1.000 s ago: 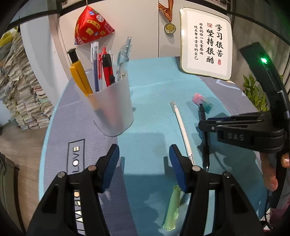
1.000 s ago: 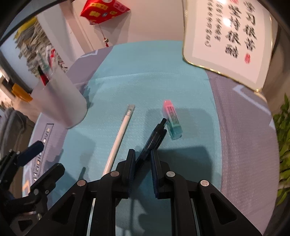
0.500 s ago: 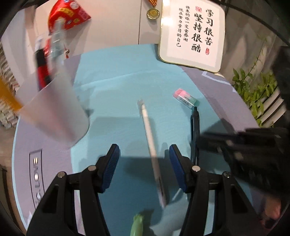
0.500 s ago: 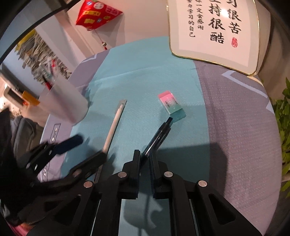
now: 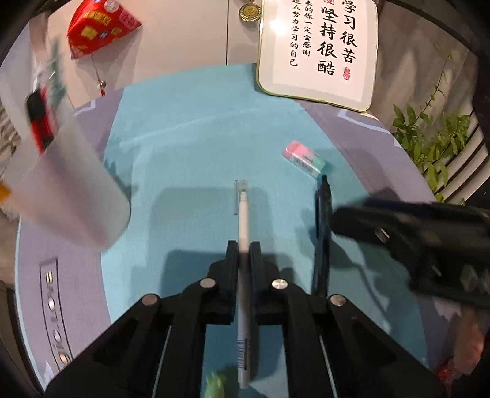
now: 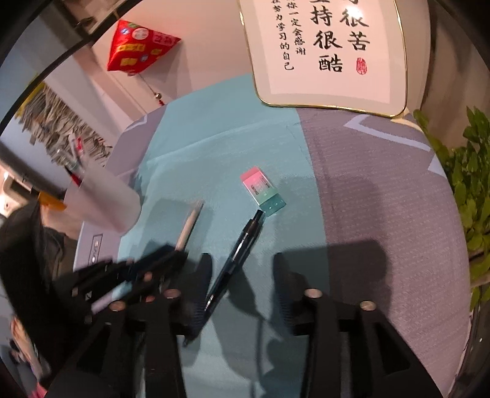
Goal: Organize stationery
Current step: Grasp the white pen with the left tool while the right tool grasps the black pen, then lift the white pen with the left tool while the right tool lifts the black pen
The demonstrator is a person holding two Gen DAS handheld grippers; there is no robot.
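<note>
My left gripper [image 5: 243,245] is shut on a white pen [image 5: 243,214] that lies on the teal mat [image 5: 183,153]. The pen's capped end points away from me. To its right a dark blue pen [image 5: 321,226] lies with its tip at a pink-and-green eraser [image 5: 303,159]. In the right wrist view my right gripper [image 6: 242,275] is opening. The dark pen [image 6: 245,238] lies on the mat between its fingers, close to the left one, with no pad pressing on it. A frosted pen cup [image 5: 67,196] holding several pens stands at the left. A green item [image 5: 216,382] shows at the bottom edge.
A framed calligraphy plaque [image 5: 318,52] leans at the back of the table, with a medal [image 5: 249,10] and a red hanging ornament [image 5: 98,27] on the wall. A green plant [image 6: 468,189] stands off the right edge. Paper stacks [image 6: 58,131] are at the far left.
My left gripper moved right over the white pen and closed on it. My right gripper, earlier shut on the dark pen, has spread its jaws and the pen lies on the mat.
</note>
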